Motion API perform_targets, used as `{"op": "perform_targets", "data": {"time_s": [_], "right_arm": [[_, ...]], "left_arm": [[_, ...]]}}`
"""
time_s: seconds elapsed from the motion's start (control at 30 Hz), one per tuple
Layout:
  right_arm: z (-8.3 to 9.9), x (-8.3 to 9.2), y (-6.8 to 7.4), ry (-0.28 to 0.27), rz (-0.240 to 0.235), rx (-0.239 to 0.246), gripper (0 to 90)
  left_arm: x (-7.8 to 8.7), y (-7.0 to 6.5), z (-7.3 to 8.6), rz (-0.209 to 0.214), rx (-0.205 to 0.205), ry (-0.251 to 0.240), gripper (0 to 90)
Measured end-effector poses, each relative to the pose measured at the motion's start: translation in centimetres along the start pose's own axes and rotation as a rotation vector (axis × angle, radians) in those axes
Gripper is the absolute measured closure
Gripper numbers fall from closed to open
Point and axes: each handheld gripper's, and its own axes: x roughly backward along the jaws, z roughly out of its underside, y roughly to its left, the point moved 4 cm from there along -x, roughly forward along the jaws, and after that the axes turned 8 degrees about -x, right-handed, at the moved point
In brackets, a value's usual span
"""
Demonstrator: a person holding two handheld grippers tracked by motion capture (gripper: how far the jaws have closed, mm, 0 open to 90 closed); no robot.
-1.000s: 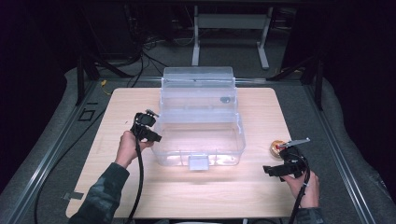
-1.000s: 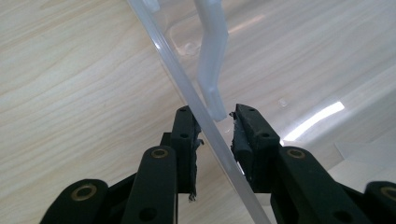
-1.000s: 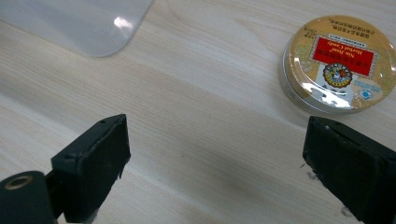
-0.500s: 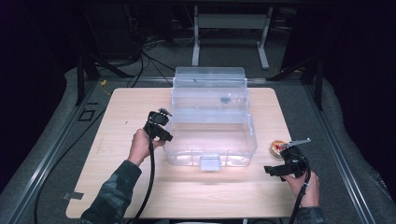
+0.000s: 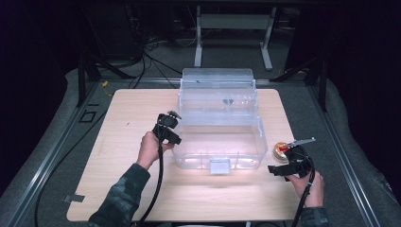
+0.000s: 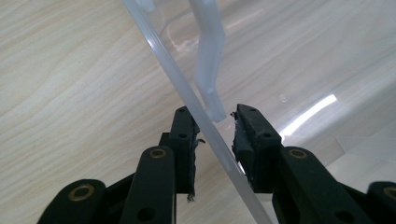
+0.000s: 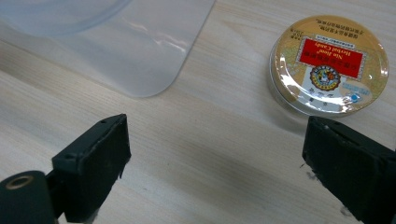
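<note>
- The clear plastic box [image 5: 216, 142] stands near the middle of the wooden surface [image 5: 123, 123], with its lid [image 5: 217, 87] open and standing up at the far side.
- The left gripper [image 5: 171, 137] is at the left wall of the box, near its front left corner. In the left gripper view the rim of this wall [image 6: 187, 88] passes between the two jaws: one jaw is outside the wall and one is inside. The jaws are a little apart, and I cannot tell if they already press on the rim.
- The tin [image 7: 329, 63] is round and gold, with a red label. It lies on the surface just beside the right wall of the box.
- The right gripper [image 5: 279, 169] is held low near the front right corner of the box. Its jaws are wide apart and hold nothing. In the right gripper view the tin lies just beyond the right jaw.
- Count: one box, one tin, two grippers.
</note>
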Motion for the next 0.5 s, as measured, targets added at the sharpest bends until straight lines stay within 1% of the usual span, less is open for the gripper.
{"op": "perform_targets", "data": {"time_s": [0.03,0.13,0.2,0.27,0.3,0.33,0.37,0.4,0.43,0.47,0.5], "right_arm": [[0.0,0.0,-0.1,0.0,0.0,0.0,7.2],[0.0,-0.1,-0.2,0.005,0.006,-0.007,7.2],[0.0,-0.1,-0.3,0.008,0.001,-0.008,7.2],[0.1,0.0,-0.5,0.005,0.003,-0.012,7.2],[0.0,0.1,-0.6,0.003,0.002,-0.013,7.2],[0.0,0.2,-0.8,-0.001,0.013,-0.014,7.2],[0.0,0.3,-0.9,-0.005,0.005,-0.017,7.2],[0.0,0.4,-1.0,-0.004,0.001,-0.018,7.1],[-0.1,0.4,-1.1,-0.005,0.01,-0.018,7.2],[-0.1,0.4,-1.2,-0.004,0.007,-0.02,7.1],[-0.2,0.4,-1.3,-0.008,0.016,-0.022,7.2]], "left_arm": [[-0.1,-0.1,-0.1,0.005,0.004,-0.005,68.6],[-0.2,-0.3,-0.3,0.004,-0.004,-0.006,68.5],[-0.2,-0.3,-0.3,0.004,-0.009,-0.007,68.1],[-0.1,-0.1,-0.3,0.022,-0.007,-0.018,67.2],[0.1,0.0,-0.2,0.027,-0.004,-0.026,64.5],[0.3,0.2,-0.2,0.022,0.004,-0.035,56.7],[0.6,0.2,-0.1,0.028,0.004,-0.048,50.8],[0.9,0.3,0.0,0.044,0.006,-0.058,45.3],[1.3,0.4,0.1,0.055,0.005,-0.071,40.1],[1.7,0.4,0.2,0.061,0.003,-0.079,36.4],[2.1,0.5,0.3,0.068,-0.002,-0.093,33.4]]}}
